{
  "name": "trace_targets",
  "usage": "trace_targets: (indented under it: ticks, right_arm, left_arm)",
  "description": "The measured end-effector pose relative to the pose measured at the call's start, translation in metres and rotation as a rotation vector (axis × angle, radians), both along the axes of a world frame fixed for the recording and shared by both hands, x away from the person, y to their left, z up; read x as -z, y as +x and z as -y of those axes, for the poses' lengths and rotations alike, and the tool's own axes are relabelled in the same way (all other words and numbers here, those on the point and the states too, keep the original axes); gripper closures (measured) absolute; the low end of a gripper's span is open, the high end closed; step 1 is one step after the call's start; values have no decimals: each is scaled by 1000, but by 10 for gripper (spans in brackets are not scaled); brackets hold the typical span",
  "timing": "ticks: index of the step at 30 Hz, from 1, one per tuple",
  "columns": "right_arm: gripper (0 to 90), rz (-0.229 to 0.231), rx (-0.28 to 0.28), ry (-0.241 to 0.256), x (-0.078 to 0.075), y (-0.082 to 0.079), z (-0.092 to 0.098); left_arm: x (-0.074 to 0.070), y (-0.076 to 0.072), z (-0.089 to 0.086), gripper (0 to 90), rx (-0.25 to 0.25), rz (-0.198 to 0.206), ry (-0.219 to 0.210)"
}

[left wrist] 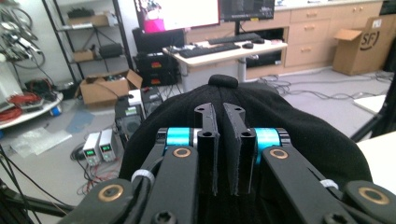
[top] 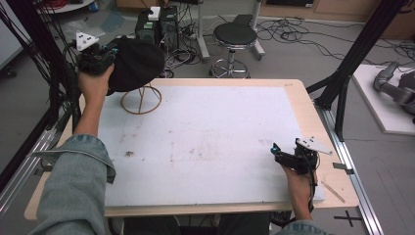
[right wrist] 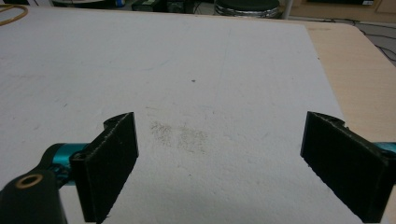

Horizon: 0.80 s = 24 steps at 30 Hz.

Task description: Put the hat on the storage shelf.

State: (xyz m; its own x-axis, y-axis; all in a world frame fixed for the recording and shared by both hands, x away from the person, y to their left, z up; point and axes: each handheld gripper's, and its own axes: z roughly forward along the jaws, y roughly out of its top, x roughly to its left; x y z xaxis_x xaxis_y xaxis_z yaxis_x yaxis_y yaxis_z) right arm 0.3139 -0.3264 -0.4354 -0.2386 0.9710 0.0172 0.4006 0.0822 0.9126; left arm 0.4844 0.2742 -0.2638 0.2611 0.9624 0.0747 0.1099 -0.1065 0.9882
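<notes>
A black knit hat [top: 139, 61] with a small button on top hangs at the table's far left corner, over a wooden ring stand [top: 142, 100]. Whether the hat rests on the stand I cannot tell. My left gripper [top: 112, 51] holds the hat's near edge. In the left gripper view its jaws [left wrist: 220, 116] are almost together, with the hat [left wrist: 299, 126] bulging behind them. My right gripper [top: 275, 150] rests low over the table's front right. Its jaws [right wrist: 219, 154] stand wide apart over the bare white sheet [right wrist: 196, 70], with nothing between them.
A white foam sheet [top: 205, 142] covers most of the wooden table [top: 313, 117]. A thin wooden stick [top: 334, 191] lies at the front right edge. Behind the table stand a black stool [top: 235, 36], power supplies [top: 156, 24] and cables. Black frame posts [top: 362, 49] flank both sides.
</notes>
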Motion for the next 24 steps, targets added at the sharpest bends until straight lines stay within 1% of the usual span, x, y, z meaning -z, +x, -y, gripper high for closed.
trace_targets:
  ticks: [2, 3, 6, 7, 8, 9, 12, 13, 15, 18, 19, 20, 21, 22, 24]
  right_arm:
    - [109, 2, -1, 2, 0, 0, 0]
    - [109, 6, -2, 1, 0, 1, 0]
    - [109, 2, -3, 0, 0, 1, -1]
    - [110, 4, -7, -3, 0, 1, -2]
    - [110, 4, -7, -3, 0, 1, -2]
    - [109, 6, -7, -5, 0, 1, -2]
    - [110, 5, -6, -2, 0, 1, -2]
    - [110, 4, -7, 1, 0, 2, -2]
    - [109, 4, -4, 3, 0, 2, -2]
    - [109, 1, -6, 3, 0, 2, -3]
    - [109, 5, -12, 0, 0, 3, -4]
    - [109, 5, -11, 0, 0, 3, -4]
    - [109, 7, -13, 2, 0, 3, -5]
    - [109, 7, -13, 2, 0, 3, -5]
    - [110, 6, -15, -2, 0, 4, -6]
  left_arm:
    - [1, 1, 0, 802, 9, -7, 7]
    - [1, 1, 0, 760, 11, -10, 6]
    - [2, 1, -1, 748, 12, -26, 13]
    - [3, 1, -1, 722, 13, -25, 6]
    - [3, 0, -2, 722, 15, -25, 7]
    - [3, 0, -3, 672, 18, -27, 3]
    - [2, -4, -6, 646, 28, -26, -3]
    - [2, -9, -8, 615, 47, -19, -12]
    - [2, -12, -10, 600, 55, -19, -9]
    - [3, -21, -13, 563, 80, -19, -9]
    - [4, -26, -15, 542, 88, -17, -16]
    - [4, -29, -16, 529, 96, -20, -19]
    - [6, -36, -19, 514, 110, -30, -30]
    - [6, -36, -19, 501, 110, -30, -30]
    - [7, -45, -22, 487, 126, -32, -34]
